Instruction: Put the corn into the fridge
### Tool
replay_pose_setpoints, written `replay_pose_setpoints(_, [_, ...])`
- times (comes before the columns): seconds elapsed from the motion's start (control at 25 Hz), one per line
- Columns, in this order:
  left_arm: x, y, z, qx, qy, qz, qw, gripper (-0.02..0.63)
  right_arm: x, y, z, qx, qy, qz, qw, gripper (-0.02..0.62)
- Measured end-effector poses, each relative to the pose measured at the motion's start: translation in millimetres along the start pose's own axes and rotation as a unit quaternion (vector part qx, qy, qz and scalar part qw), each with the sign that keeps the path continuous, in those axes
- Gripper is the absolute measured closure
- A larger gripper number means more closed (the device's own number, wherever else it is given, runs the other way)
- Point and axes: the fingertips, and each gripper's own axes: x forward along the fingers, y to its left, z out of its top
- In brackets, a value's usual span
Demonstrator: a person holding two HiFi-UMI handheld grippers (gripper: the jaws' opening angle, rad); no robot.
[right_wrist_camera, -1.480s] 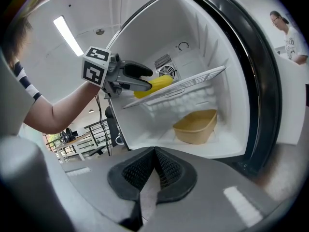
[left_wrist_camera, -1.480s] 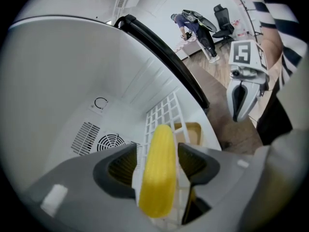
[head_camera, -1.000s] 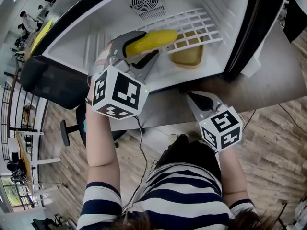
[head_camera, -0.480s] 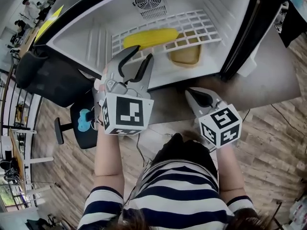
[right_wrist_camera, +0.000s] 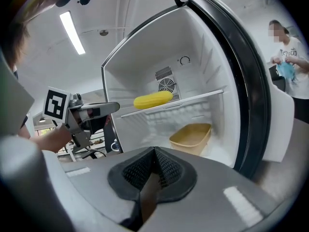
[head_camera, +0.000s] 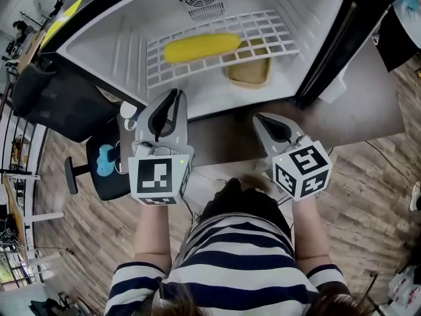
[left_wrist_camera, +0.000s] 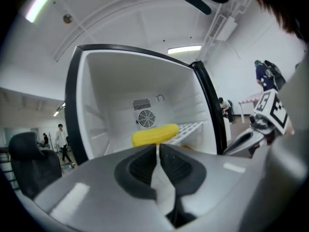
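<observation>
The yellow corn [head_camera: 200,46] lies on its side on the white wire shelf [head_camera: 270,28] inside the open fridge [head_camera: 118,58]. It also shows in the left gripper view as the corn [left_wrist_camera: 154,134] and in the right gripper view as the corn [right_wrist_camera: 152,100]. My left gripper [head_camera: 172,99] is outside the fridge, below its front edge and well short of the corn, shut with nothing in it. The right gripper [head_camera: 260,118] hangs beside it at the fridge's lower front, also shut and empty.
A tan tub [head_camera: 248,72] sits on the fridge floor under the shelf. The open door's black edge [head_camera: 332,51] runs along the right side. A black office chair [head_camera: 52,101] stands at the left, with a small stool [head_camera: 105,170] below it.
The left gripper released the corn onto the wire shelf, drew back out of the fridge toward me, and its jaws closed. The right gripper barely moved.
</observation>
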Motion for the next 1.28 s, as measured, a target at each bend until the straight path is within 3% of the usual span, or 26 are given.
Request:
replay_pose_setpoints(0.2, [-10, 10, -24, -0.067, 0.016, 0.018, 0.9974, 0.606, 0, -1, 2, 0.007, -0.007, 0.0, 1.0, 0.601])
replay_pose_setpoints(0.44, [-19, 14, -58, -0.157, 0.044, 0.018, 0.9865, 0.606, 2, -2, 4, 0.007, -0.013, -0.013, 1.0, 0.603])
replay_pose_setpoints(0.84, [-36, 8, -95, -0.207, 0.097, 0.034, 0.9729, 0.606, -2, -4, 7, 0.005, -0.015, -0.043, 0.999, 0.603])
replay_pose_setpoints(1.28, [-42, 8, -102, -0.213, 0.107, 0.034, 0.9705, 0.606, -2, -2, 7, 0.0, -0.014, -0.05, 0.999, 0.603])
